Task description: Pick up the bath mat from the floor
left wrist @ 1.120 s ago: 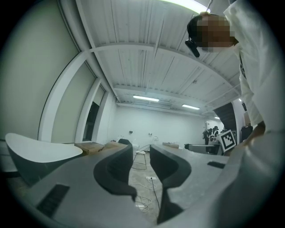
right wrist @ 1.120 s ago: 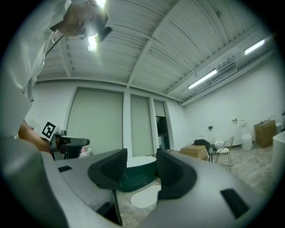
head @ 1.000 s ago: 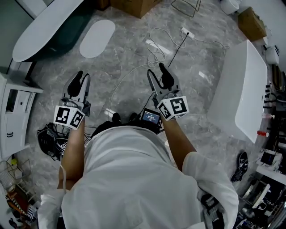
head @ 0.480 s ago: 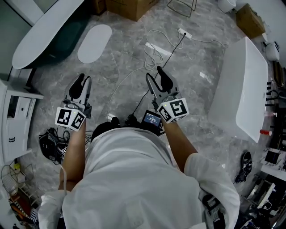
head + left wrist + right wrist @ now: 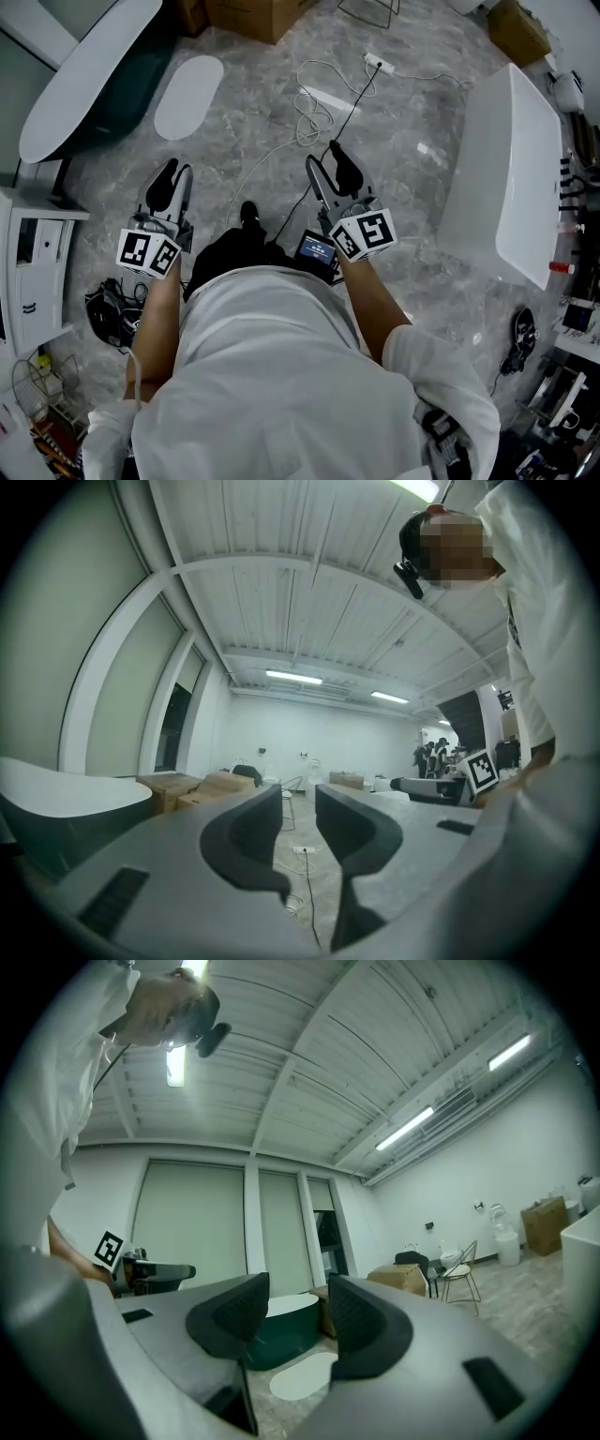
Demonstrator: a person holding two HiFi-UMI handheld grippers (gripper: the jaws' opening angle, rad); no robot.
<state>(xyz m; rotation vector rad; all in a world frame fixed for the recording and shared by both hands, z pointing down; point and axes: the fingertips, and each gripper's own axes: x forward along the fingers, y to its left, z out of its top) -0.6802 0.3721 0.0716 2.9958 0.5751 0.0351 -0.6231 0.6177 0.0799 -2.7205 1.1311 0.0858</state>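
The left gripper (image 5: 177, 170) and right gripper (image 5: 324, 156) sit nearer the bath mat (image 5: 187, 97) now — and a dark shoe (image 5: 248, 214) shows between them.

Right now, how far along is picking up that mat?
Nothing done yet: the mat lies flat on the floor by the tub. In hand: the left tongs and right tongs are open and empty, well short of it. Left: reach the mat, grip it, lift it.

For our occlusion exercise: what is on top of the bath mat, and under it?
Nothing lies on the bath mat. It rests on the marbled floor; the patch it covers is hidden.
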